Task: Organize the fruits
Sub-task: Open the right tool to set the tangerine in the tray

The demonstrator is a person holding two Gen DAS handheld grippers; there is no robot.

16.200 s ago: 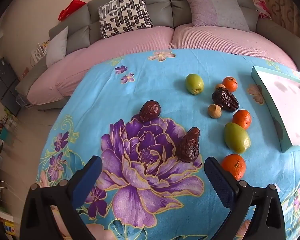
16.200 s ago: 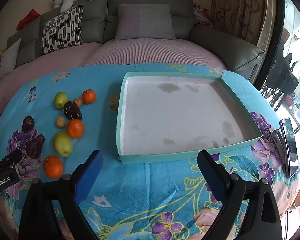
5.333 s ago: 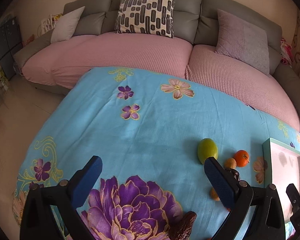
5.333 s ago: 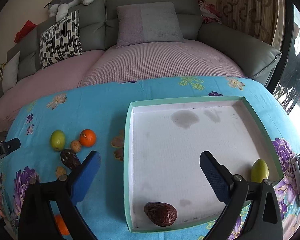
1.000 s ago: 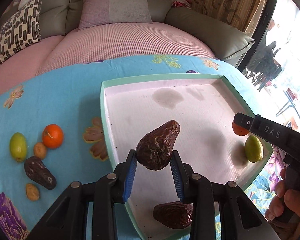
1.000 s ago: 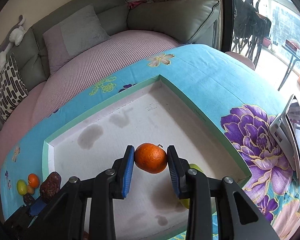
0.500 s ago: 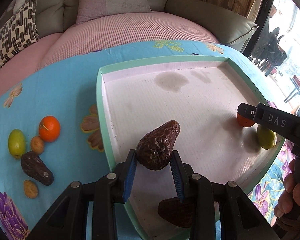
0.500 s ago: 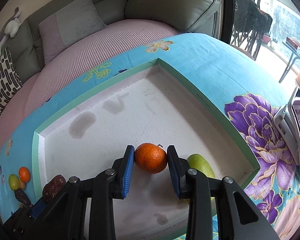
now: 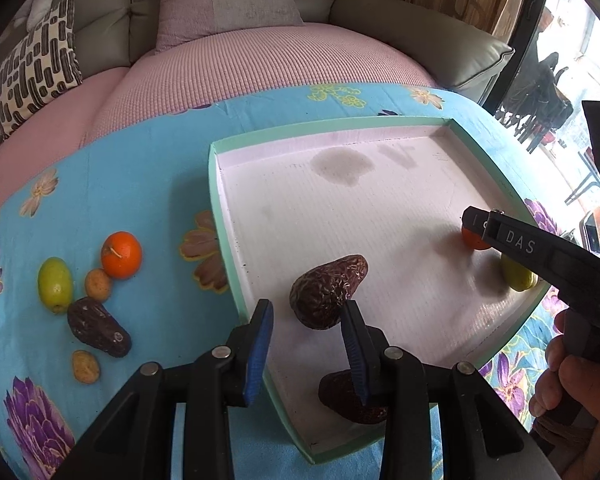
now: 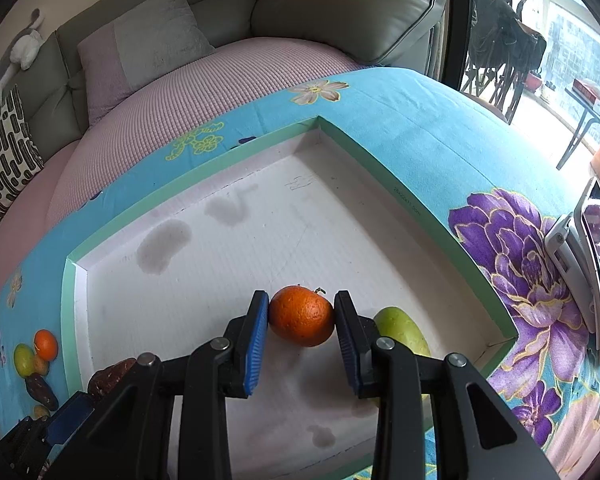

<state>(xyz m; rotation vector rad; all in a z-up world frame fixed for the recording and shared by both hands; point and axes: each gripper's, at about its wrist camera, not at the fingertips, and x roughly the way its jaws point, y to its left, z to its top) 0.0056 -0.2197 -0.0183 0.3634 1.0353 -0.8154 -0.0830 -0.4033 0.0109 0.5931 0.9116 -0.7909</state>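
A wrinkled brown fruit (image 9: 328, 290) lies in the green-rimmed white tray (image 9: 220, 216) between the fingers of my left gripper (image 9: 306, 306). The jaws are opening, and the left pad stands clear of the fruit. A second brown fruit (image 9: 340, 396) lies nearer, partly behind the right finger. My right gripper (image 10: 301, 312) is shut on an orange (image 10: 302, 316) low over the tray's near right corner. Beside it a green fruit (image 10: 400, 330) rests on the tray floor. The left wrist view shows the same orange (image 9: 472, 240) and green fruit (image 9: 516, 276).
Left of the tray, on the blue flowered cloth, lie an orange (image 9: 121, 254), a green fruit (image 9: 54, 286), a brown fruit (image 9: 98, 332) and two small tan fruits (image 9: 97, 284). A phone on a stand (image 10: 576, 272) is right of the tray. A sofa runs behind the table.
The left jaws have spread away from the brown fruit, which now rests on the tray floor. The right gripper still grips the orange and has hardly moved.
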